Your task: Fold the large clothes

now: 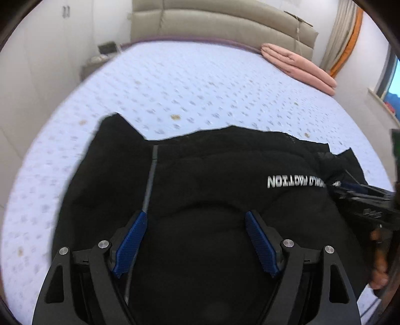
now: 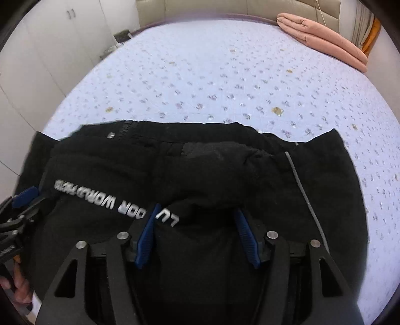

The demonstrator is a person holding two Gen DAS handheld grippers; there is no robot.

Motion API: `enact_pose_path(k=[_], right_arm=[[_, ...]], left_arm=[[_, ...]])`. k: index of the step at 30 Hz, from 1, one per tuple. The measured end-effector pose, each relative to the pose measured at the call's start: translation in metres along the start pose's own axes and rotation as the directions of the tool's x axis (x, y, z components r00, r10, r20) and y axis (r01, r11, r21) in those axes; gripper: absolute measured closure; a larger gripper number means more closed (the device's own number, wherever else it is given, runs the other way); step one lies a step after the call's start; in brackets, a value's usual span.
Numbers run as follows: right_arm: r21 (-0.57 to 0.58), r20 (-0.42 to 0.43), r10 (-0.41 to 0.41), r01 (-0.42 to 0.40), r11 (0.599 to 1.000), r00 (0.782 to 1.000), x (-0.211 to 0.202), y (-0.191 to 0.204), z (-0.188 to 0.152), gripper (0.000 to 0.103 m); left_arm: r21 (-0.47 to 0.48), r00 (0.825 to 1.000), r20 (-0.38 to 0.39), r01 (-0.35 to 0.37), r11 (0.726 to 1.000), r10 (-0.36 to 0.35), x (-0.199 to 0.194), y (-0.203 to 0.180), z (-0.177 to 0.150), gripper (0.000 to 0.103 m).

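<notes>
A black padded jacket lies bunched on the near part of the bed, with silver lettering across it. A grey zipper strip runs along one side. My left gripper hangs over the jacket's left part, jaws wide apart, pads off the cloth. My right gripper stands open over the right part, by the end of the lettering. A fold of the fabric bulges up between its blue pads without being pinched. Each gripper shows at the edge of the other's view.
The bed has a pale lilac flowered sheet. A folded pink blanket lies at its far right corner by the beige headboard. White wardrobe doors and a nightstand stand on the left.
</notes>
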State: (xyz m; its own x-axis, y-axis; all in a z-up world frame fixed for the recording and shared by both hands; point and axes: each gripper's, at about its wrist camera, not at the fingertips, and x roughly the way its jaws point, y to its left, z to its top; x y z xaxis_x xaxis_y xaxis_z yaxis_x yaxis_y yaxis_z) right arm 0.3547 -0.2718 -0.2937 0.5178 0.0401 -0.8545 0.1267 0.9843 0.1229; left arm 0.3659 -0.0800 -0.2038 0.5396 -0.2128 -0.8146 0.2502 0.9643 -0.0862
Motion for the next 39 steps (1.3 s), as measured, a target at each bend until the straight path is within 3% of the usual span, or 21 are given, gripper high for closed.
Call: enact_pose_path(k=[3,7,11,14,18,23,27,29,31,32,33,36,39], right_arm=[[-0.035,0.098,0.005,-0.002,0.999,0.995,-0.059,0.002,-0.027,0.042],[-0.062,0.108,-0.051,0.058,0.996,0.993,-0.093,0.0,-0.066,0.047],[-0.096,0.04,-0.133,0.136,0.986,0.99,-0.073,-0.004,-0.093,0.048],[-0.065,-0.039,-0.135,0.133,0.989,0.99,-0.042,-0.011,-0.102,0.049],[-0.06,-0.047,-0.148,0.145,0.988,0.988,-0.033,-0.013,-0.102,0.049],[-0.057,-0.051,-0.128,0.125,0.99,0.99,-0.033,-0.018,-0.102,0.049],[-0.065,-0.026,-0.089,0.087,0.994,0.996,-0.057,-0.026,-0.105,0.049],[-0.053,0.017,-0.049,0.05,0.997,0.999,-0.08,-0.036,-0.103,0.048],[-0.026,0.09,-0.043,0.045,0.999,0.995,-0.11,-0.056,-0.099,0.036],[-0.011,0.117,-0.053,0.054,0.998,0.992,-0.12,-0.062,-0.1,0.022],[0.009,0.143,-0.064,0.063,0.998,0.988,-0.128,-0.076,-0.097,0.015],[0.054,0.124,-0.038,0.032,0.998,0.992,-0.123,-0.117,-0.084,0.015],[0.136,0.065,0.017,-0.026,0.99,0.998,-0.095,-0.154,-0.078,0.014]], left_arm=[[0.018,0.996,0.071,-0.057,0.998,0.056,-0.04,-0.007,-0.011,0.021],[0.029,0.982,0.139,-0.132,0.991,0.126,-0.071,-0.014,-0.027,0.02],[0.022,0.979,0.119,-0.17,0.985,0.167,-0.07,-0.021,-0.032,0.021],[0.037,0.977,0.086,-0.2,0.979,0.196,-0.051,-0.02,-0.038,0.021],[0.008,0.985,0.012,-0.172,0.985,0.172,-0.018,-0.009,-0.042,0.02],[0.023,0.982,0.025,-0.188,0.982,0.187,-0.02,-0.01,-0.044,0.02],[0.012,0.99,0.032,-0.136,0.991,0.136,-0.038,0.001,-0.041,0.02],[0.009,0.987,0.082,-0.136,0.991,0.135,-0.059,0.017,-0.035,0.02],[-0.005,0.984,0.109,-0.139,0.99,0.139,-0.076,0.037,-0.026,0.02],[-0.023,0.987,0.103,-0.119,0.993,0.121,-0.083,0.054,-0.018,0.02],[-0.033,0.99,0.094,-0.104,0.994,0.106,-0.085,0.064,-0.014,0.019],[-0.091,1.0,0.021,-0.003,0.996,0.005,-0.075,0.106,0.001,0.016],[-0.165,0.995,-0.051,0.073,0.984,-0.083,-0.044,0.142,0.005,0.016]])
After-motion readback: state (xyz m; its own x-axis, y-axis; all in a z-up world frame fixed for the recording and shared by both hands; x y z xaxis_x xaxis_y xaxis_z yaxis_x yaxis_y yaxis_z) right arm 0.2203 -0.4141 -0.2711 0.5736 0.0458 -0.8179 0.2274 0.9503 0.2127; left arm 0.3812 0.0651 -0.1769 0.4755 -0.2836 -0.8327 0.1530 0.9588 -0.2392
